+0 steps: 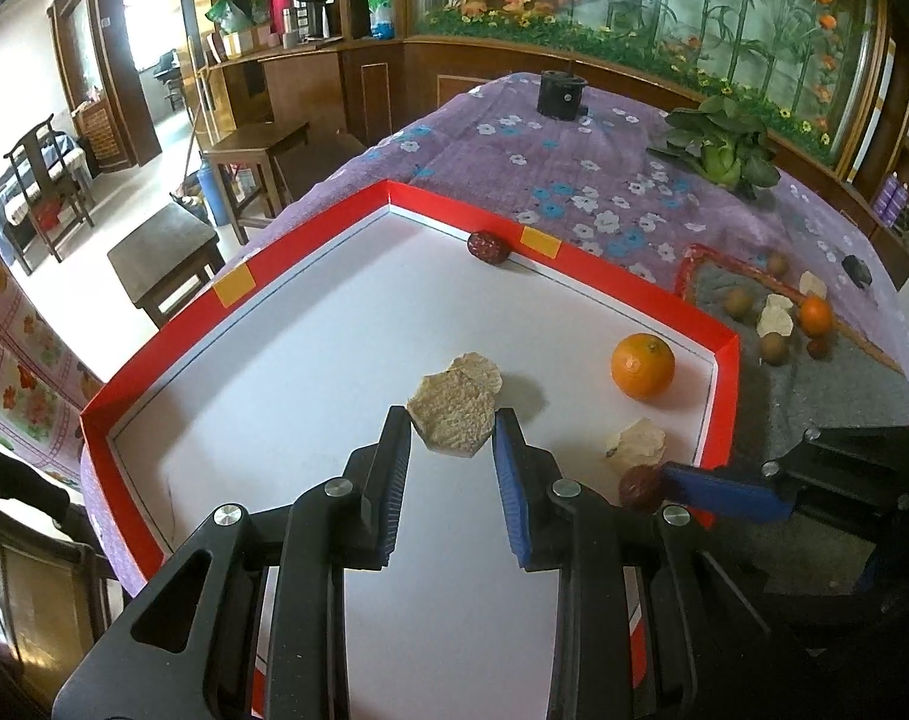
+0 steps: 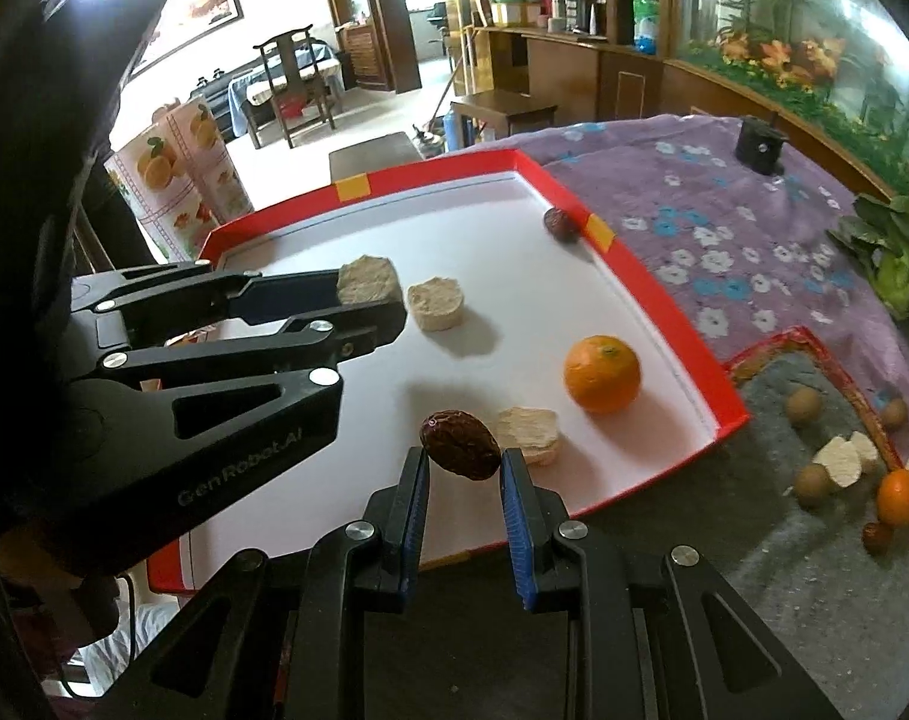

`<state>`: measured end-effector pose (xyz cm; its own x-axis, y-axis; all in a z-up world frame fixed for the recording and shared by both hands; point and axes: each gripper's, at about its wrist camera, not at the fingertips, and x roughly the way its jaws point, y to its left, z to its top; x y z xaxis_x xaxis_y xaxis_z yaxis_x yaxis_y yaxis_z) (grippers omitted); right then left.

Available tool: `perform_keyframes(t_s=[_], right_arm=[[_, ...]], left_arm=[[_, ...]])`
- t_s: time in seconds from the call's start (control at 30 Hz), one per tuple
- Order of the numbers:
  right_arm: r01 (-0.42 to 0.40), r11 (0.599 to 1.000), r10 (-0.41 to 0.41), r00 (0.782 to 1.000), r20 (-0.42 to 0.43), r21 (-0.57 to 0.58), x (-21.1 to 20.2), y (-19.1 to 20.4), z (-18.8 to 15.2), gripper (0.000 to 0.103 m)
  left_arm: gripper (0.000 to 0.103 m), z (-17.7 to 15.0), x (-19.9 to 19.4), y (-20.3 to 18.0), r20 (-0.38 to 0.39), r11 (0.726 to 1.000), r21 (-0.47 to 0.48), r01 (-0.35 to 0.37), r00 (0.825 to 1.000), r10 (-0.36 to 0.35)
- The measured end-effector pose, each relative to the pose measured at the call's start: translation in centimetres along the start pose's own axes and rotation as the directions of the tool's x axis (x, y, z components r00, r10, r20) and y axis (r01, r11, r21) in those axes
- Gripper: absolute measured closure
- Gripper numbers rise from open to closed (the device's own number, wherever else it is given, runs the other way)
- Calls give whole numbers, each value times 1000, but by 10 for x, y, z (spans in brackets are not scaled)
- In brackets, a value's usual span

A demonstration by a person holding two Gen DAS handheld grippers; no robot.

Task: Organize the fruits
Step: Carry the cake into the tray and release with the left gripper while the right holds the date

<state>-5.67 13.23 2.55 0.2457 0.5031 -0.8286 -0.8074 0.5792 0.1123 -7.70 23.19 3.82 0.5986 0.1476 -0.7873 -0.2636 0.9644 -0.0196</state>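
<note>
Tongs on both hands are loaded over the red-rimmed white tray [image 1: 256, 282]. Left tongs [image 1: 452, 420] pinch a pale crumbly fruit slice [image 1: 451, 417] betw. the blue pads, held just above the tray floor near the middle; a second pale slice [image 1: 475, 369] lies on the floor right behind it, farther away. Right tongs [image 2: 461, 457] are pressed tight on a dark red date [image 2: 460, 444], at the tray's near right part, close to the near edge. Just beside that date, to the right, a third pale slice [image 2: 529, 435] lies on the tray.

One orange [image 1: 642, 366] sits in the tray's right part, close to the right rim but apart from it. Another date [image 1: 487, 247] rests against the far rim, next to a yellow tape patch [image 1: 541, 242].

Right of the tray, on the purple flowered cloth [image 1: 514, 156] covering the counter, a grey felt mat [image 2: 772, 516] w/ red edging carries the rest: small brown round fruits [image 2: 804, 406], more pale slices [image 2: 838, 461], a small orange [image 2: 897, 498] and a date [image 2: 876, 537]. Leafy green veg [image 1: 724, 147] lies at the far right of the cloth, and a small black cylinder [image 1: 559, 95] at the far edge.
</note>
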Motion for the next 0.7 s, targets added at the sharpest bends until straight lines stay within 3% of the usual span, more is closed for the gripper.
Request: perform_keyframes(t_s=[0.5, 0.67, 0.7], right_arm=[[-78, 994, 76, 996, 37, 82, -12, -10, -4, 73], [-66, 993, 59, 996, 69, 100, -30, -19, -9, 73], [-62, 993, 54, 996, 77, 103, -34, -21, -10, 73]], left_arm=[[74, 0, 5, -1, -33, 999, -26, -30, 999, 29], [38, 2, -4, -4, -9, 999, -43, -20, 1000, 19], [38, 3, -6, -6, -2, 999, -46, -23, 1000, 23]])
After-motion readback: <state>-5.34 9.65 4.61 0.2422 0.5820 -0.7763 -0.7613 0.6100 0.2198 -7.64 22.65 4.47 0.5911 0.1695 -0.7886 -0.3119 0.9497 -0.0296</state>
